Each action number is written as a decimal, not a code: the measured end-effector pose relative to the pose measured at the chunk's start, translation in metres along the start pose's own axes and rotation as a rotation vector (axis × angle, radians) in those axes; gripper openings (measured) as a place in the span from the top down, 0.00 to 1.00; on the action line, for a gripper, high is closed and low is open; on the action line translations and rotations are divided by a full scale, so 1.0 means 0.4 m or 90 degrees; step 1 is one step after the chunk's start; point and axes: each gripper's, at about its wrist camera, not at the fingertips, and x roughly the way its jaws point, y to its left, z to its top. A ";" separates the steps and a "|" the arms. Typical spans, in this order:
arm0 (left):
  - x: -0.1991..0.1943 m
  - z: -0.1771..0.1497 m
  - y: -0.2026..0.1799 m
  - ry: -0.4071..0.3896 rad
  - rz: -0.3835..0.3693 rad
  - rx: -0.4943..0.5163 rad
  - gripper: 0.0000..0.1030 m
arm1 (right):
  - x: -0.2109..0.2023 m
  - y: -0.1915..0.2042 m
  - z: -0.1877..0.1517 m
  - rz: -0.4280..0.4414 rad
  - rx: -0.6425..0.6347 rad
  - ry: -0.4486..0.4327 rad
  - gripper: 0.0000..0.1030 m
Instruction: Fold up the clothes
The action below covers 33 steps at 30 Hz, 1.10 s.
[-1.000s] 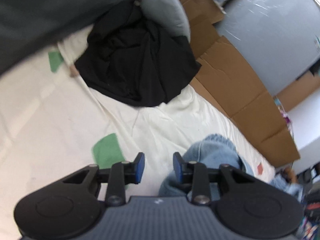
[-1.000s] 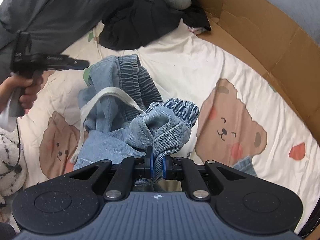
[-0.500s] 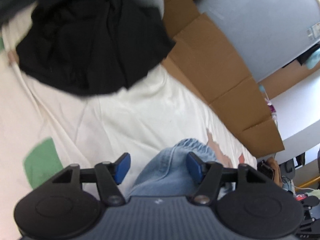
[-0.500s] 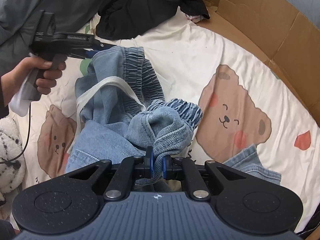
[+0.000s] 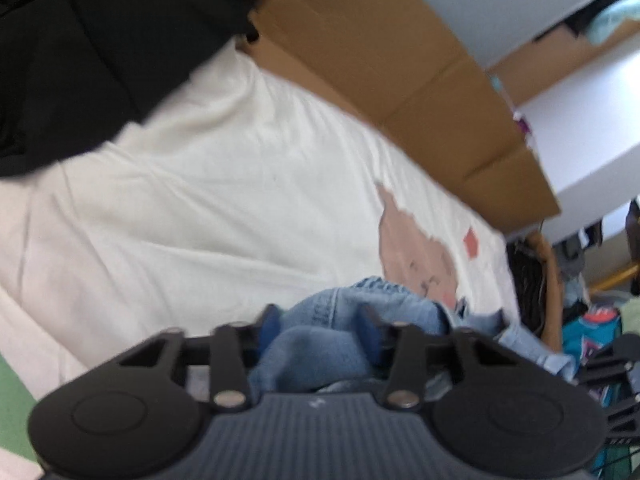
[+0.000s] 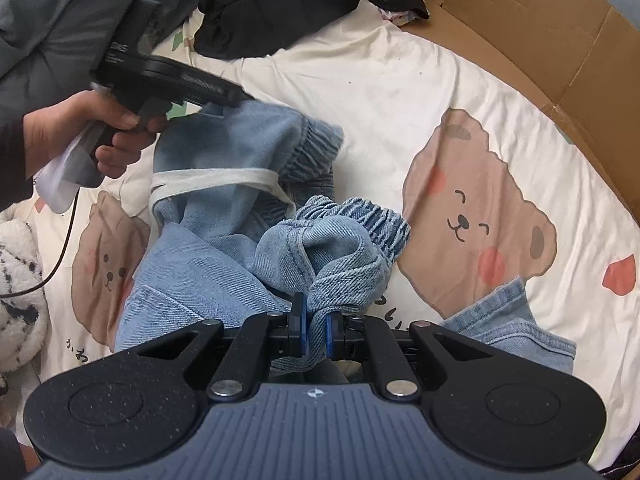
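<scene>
Light blue jeans with an elastic waistband and a white drawstring lie bunched on a cream bear-print sheet. My right gripper is shut on a fold of the denim near the waistband. My left gripper is open, its blue pads on either side of a bunch of the jeans. In the right wrist view the left gripper sits at the jeans' far edge, held by a hand.
A black garment lies at the far end of the sheet, also seen in the left wrist view. Cardboard walls border the sheet's right side. A grey quilt and a fluffy white toy lie at the left.
My left gripper has moved down onto the jeans, and denim now sits between its open pads. My right gripper keeps its hold on the fold, and the jeans have shifted.
</scene>
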 end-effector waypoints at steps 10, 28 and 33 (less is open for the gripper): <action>-0.100 -0.054 -0.021 -0.042 0.041 0.040 0.89 | -0.027 -0.009 0.019 -0.002 -0.001 -0.033 0.93; -0.434 -0.317 -0.011 -0.229 0.071 -0.158 0.99 | -0.103 0.059 0.163 -0.009 -0.075 -0.137 0.94; -0.434 -0.404 -0.014 -0.219 0.071 -0.215 0.99 | -0.070 0.087 0.193 -0.003 -0.094 -0.127 0.94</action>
